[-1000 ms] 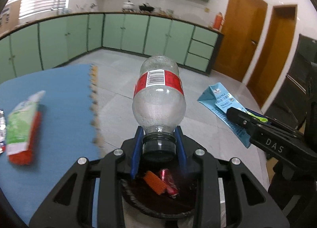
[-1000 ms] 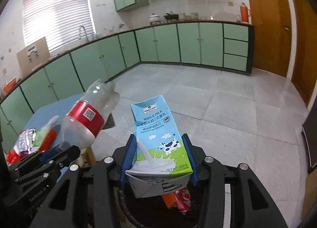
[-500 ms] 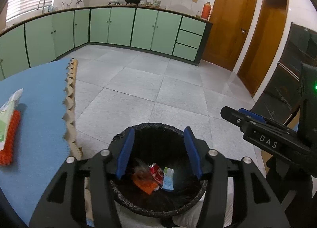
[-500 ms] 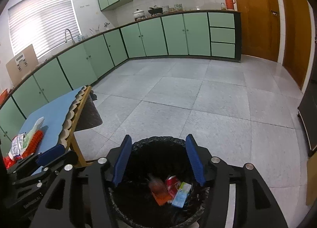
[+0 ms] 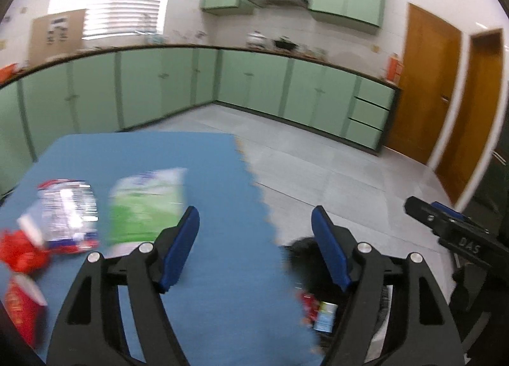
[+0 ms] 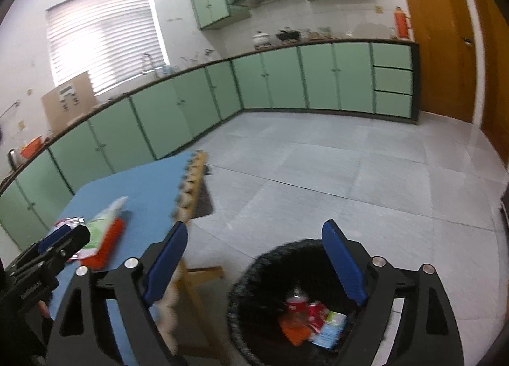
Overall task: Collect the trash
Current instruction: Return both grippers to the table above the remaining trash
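Two wrist views downward, sharing blue table point(image 5: 219, 181) and bin point(image 6: 254, 273).

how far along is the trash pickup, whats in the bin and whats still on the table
Done: a bottle, a milk carton and other scraps lie in the black bin. In hand: nothing; the left gripper and right gripper are opening, empty. Left: a green packet, a clear wrapper and red wrappers on the blue table.
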`<move>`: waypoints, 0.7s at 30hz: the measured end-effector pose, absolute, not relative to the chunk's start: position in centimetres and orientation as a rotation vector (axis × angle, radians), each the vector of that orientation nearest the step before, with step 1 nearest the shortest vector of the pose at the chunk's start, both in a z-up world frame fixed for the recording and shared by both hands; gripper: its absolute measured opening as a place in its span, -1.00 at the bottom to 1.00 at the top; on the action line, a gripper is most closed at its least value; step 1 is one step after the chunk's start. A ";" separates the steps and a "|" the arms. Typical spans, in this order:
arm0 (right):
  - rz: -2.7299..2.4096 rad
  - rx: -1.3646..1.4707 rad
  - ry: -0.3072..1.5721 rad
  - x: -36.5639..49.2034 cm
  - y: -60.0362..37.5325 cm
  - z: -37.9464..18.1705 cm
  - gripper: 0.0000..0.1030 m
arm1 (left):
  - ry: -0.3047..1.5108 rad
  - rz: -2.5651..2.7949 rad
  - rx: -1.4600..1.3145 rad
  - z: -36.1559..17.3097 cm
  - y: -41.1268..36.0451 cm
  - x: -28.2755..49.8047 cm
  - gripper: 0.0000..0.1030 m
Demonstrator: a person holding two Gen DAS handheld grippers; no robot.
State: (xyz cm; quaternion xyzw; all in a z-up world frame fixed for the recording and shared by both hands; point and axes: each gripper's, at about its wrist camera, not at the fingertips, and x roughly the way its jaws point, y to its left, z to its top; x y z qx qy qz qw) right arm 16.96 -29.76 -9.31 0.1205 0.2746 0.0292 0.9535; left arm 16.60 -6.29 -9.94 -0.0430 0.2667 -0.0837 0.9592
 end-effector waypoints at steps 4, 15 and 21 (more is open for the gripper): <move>0.120 0.204 0.536 17.0 -25.0 -8.8 0.65 | 0.518 -0.069 -0.070 -9.2 -1.9 14.6 0.37; 0.329 0.137 0.497 15.0 -12.1 -8.8 0.65 | 0.547 0.147 -0.056 -9.3 9.0 8.8 0.37; 0.384 0.111 0.498 13.9 -7.8 -8.9 0.65 | 0.597 0.217 -0.082 -10.5 13.6 6.8 0.37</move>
